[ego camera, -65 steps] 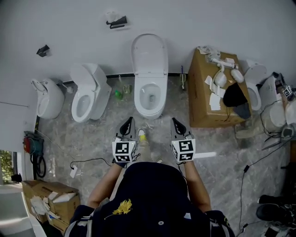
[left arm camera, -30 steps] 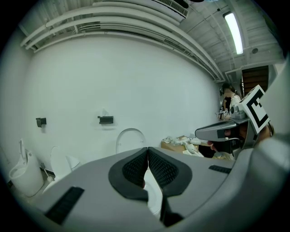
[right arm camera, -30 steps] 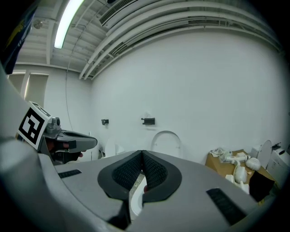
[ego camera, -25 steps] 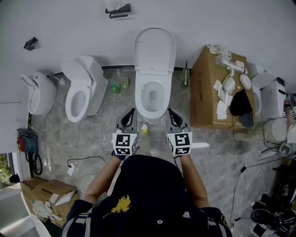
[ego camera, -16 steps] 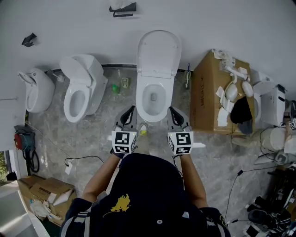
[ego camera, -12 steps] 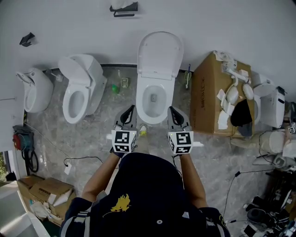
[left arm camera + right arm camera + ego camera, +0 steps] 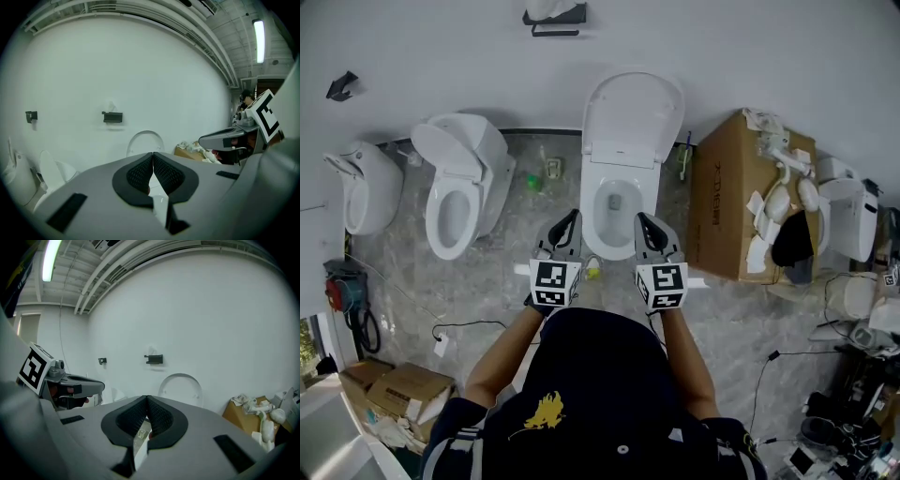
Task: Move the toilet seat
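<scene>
The raised seat [image 7: 633,112] stands ahead of the left gripper [image 7: 571,218] and right gripper [image 7: 641,221], fingers closed empty, flanking the bowl [image 7: 590,212], tilted slightly down.

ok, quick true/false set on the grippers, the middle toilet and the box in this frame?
1. The left gripper and right gripper are both shut with nothing between the jaws. True.
2. The lid of the middle toilet is down over the bowl. False: it stands up against the wall, and the bowl is open.
3. A box stands just right of the middle toilet. True.
4. The right gripper touches the box. False: it is apart from it, at the front of the middle toilet, with the left gripper on the other side.
</scene>
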